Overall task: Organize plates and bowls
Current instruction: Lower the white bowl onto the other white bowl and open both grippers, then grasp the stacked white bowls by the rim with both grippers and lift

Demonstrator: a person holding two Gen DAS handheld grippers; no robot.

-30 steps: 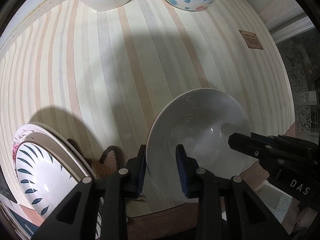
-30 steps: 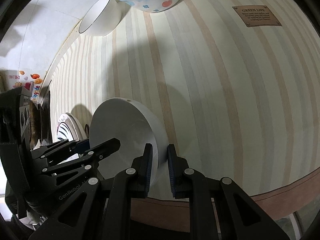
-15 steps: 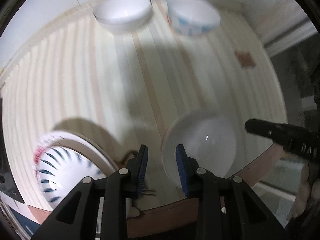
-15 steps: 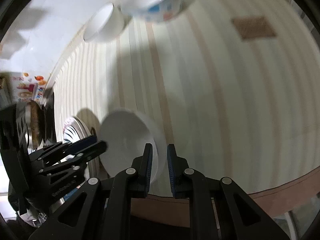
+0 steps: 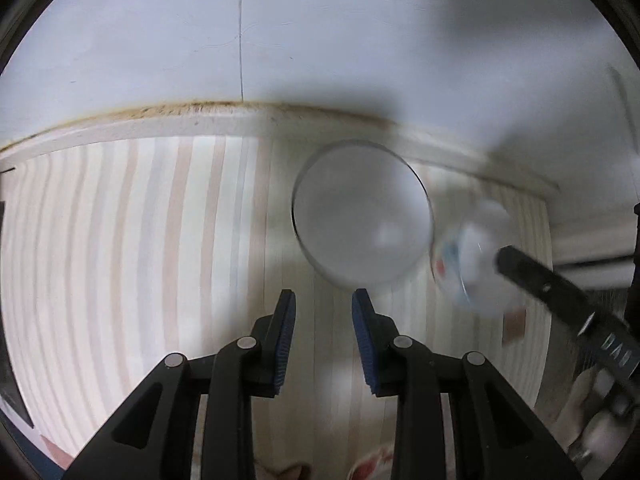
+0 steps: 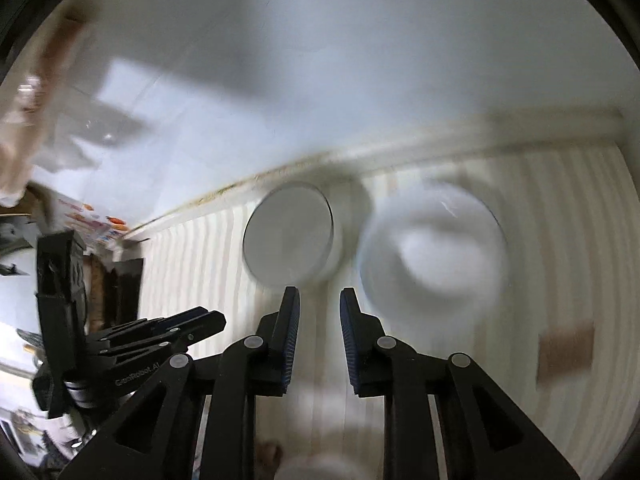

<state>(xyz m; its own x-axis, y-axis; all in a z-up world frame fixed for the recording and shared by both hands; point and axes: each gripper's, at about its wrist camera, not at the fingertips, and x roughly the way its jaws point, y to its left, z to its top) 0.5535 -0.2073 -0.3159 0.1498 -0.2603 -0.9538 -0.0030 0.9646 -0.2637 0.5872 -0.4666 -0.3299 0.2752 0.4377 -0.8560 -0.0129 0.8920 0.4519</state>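
Both views are motion-blurred. A plain white bowl (image 5: 362, 216) with a thin dark rim stands on the striped tablecloth near the back wall, just beyond my open, empty left gripper (image 5: 323, 308). A white bowl with blue and red spots (image 5: 464, 264) stands to its right. In the right wrist view the plain bowl (image 6: 289, 236) is ahead-left and the spotted bowl (image 6: 434, 248) ahead-right of my open, empty right gripper (image 6: 319, 304). The left gripper (image 6: 176, 324) shows at the left there. The right gripper's fingers (image 5: 560, 292) cross the left wrist view's right side.
The striped tablecloth (image 5: 132, 240) ends at a pale ledge (image 5: 160, 122) against the white wall. A brown label (image 6: 564, 350) lies on the cloth at the right. Cluttered dark objects (image 6: 60, 264) stand at the far left.
Both grippers let go of the white bowl they held, lifted away and swung toward the two bowls at the back. The plates and that bowl have left view.
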